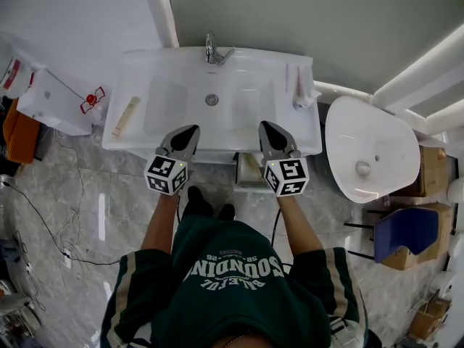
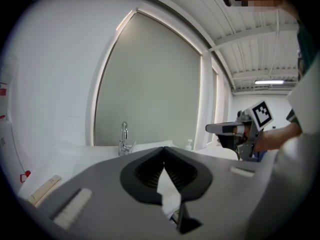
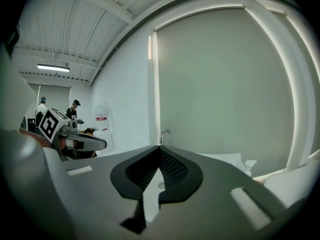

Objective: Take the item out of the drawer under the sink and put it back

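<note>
Ahead, sink (image 1: 152,71) with faucet (image 1: 214,51), tube (image 1: 126,116) left; toilet (image 1: 355,129) right

Sink (image 1: 138,142) stands against the far wall (image 1: 304,13). Faucet (image 1: 212,51) sits at its far rim, centre, with the drain (image 1: 212,100) in the bowl nearer. Tube (image 1: 126,116) lies on the left ledge, bottle (image 1: 301,96) on the right ledge. Second basin (image 1: 370,151) stands right of the sink.
</note>
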